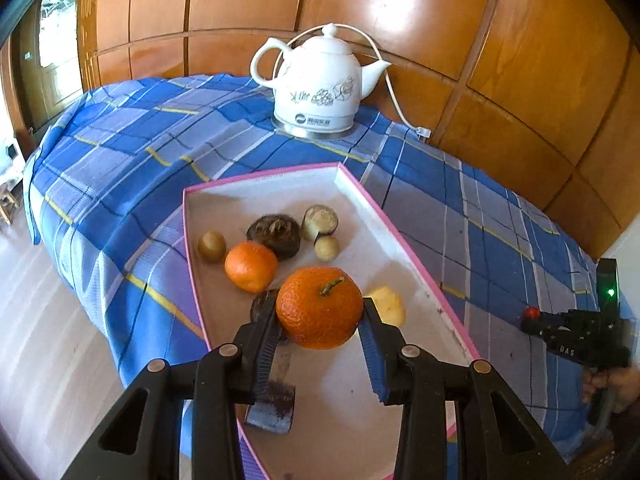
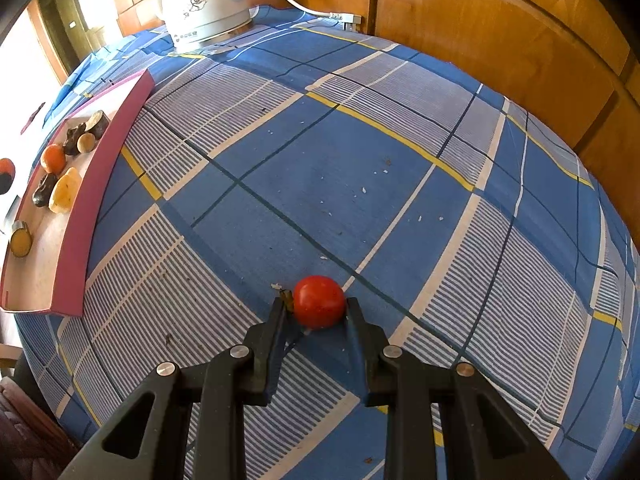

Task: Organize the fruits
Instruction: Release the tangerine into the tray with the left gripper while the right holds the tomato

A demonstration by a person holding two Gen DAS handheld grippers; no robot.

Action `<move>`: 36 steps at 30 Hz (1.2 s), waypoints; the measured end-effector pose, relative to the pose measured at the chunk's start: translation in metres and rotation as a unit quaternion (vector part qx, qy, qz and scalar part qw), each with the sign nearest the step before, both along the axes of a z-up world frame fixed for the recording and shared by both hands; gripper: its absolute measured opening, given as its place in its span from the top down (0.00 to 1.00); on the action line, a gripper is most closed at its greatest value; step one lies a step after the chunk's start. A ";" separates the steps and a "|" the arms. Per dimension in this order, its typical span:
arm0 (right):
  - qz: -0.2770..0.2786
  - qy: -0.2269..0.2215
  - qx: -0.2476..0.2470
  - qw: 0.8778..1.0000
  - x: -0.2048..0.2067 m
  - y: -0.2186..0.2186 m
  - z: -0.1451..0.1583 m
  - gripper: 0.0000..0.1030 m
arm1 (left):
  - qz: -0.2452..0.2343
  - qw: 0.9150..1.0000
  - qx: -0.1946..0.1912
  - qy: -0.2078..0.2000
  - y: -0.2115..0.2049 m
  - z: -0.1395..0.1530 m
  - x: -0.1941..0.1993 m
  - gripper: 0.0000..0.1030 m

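My left gripper (image 1: 320, 312) is shut on a large orange (image 1: 319, 307) with a green stem and holds it above the pink-rimmed tray (image 1: 416, 268). In the tray lie a smaller orange (image 1: 250, 266), several dark and brownish fruits (image 1: 274, 234) and a yellow piece (image 1: 387, 305). My right gripper (image 2: 319, 303) is shut on a small red tomato (image 2: 319, 301), low over the blue checked cloth (image 2: 360, 168), well right of the tray (image 2: 108, 184). The right gripper also shows at the right edge of the left wrist view (image 1: 532, 314).
A white ceramic kettle (image 1: 320, 84) with a white cord (image 1: 394, 96) stands at the back of the table against wooden panels (image 1: 520, 60). The table's left edge drops to a pale floor (image 1: 40, 320). Small crumbs lie on the cloth.
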State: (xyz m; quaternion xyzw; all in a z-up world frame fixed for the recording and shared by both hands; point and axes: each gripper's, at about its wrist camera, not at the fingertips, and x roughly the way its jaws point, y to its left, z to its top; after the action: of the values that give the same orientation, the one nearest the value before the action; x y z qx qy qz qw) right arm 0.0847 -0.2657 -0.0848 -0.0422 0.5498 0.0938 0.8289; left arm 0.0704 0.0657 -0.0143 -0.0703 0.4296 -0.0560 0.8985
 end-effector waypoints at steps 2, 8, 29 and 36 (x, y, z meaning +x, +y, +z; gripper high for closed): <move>0.000 0.000 -0.001 1.000 0.000 0.001 0.000 0.73 | 0.004 1.000 -0.012 0.001 0.002 0.003 0.007 0.62; 0.006 -0.002 -0.011 1.000 0.000 0.002 0.000 0.73 | 0.018 0.998 -0.052 0.009 0.010 0.008 0.016 0.62; 0.008 -0.006 -0.023 1.000 0.000 0.004 -0.001 0.73 | -0.048 0.999 0.012 0.011 -0.037 -0.009 0.067 0.62; 0.008 -0.006 -0.022 1.000 0.000 0.004 -0.001 0.73 | -0.062 0.996 0.033 0.046 -0.054 -0.038 0.097 0.61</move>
State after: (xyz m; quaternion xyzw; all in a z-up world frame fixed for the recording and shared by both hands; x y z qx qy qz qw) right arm 0.0850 -0.2617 -0.0854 -0.0655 0.5467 0.0879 0.8301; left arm 0.1671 0.0112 -0.0527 -0.0166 0.4756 -0.0947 0.8744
